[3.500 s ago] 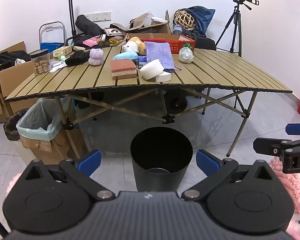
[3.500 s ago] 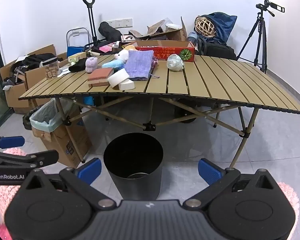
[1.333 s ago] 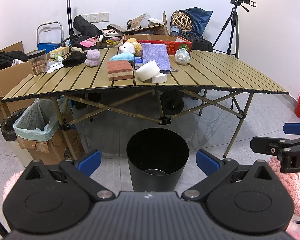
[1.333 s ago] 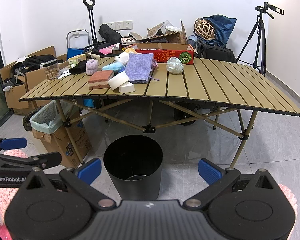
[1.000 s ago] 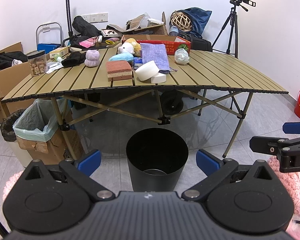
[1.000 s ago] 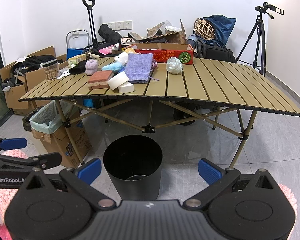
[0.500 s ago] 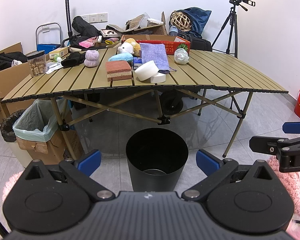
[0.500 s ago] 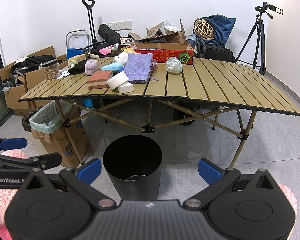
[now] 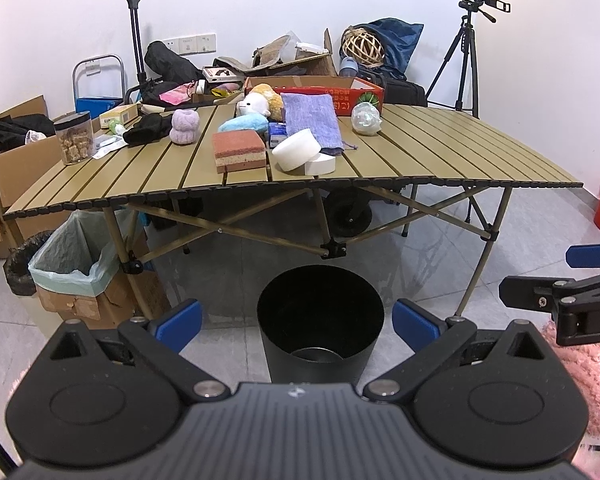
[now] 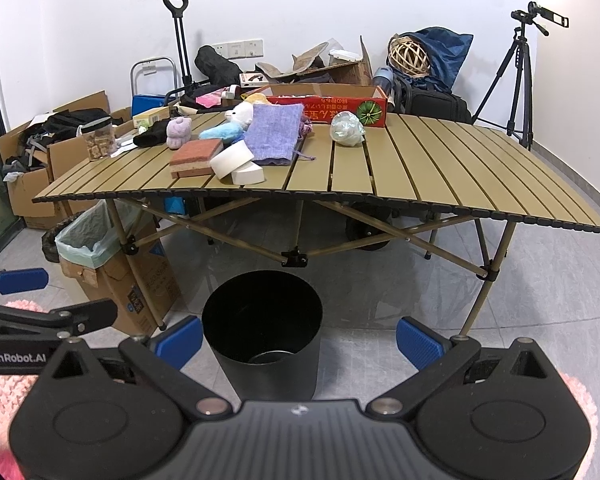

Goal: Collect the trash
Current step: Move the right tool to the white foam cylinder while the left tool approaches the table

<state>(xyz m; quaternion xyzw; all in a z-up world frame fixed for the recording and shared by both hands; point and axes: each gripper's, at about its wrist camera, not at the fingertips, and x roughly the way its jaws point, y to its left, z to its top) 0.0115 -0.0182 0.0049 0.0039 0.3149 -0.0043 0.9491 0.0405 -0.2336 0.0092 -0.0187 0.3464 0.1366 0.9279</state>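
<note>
- Slatted tan counter (image 9: 440,152) spans the room at 12 o'clock from both cameras, its long axis running left to right on crossed folding legs.
- Black cylindrical trash bin (image 9: 319,322) stands upright on the grey floor in front of the counter, mouth pointing straight up; it sits between the left hand-held gripper's blue fingertips, and toward 11 o'clock in the right wrist view (image 10: 262,330).
- Cardboard box lined with a pale green bag (image 9: 76,264) sits at 9 o'clock, beside the counter's left legs.
- Purple cloth (image 9: 312,120) lies flat mid-counter, long axis pointing away from the cameras.
- Red-and-tan brick-shaped sponge (image 9: 240,152) rests near the front edge, just left of two white tape rolls (image 9: 304,156), one leaning on the other.
- Crumpled clear plastic wad (image 9: 366,119) sits at 1 o'clock of the rolls, well apart from them.
- Left hand-held gripper (image 9: 296,322) is spread wide and holds nothing.
- Right hand-held gripper (image 10: 298,340) is likewise spread wide and holds nothing.
</note>
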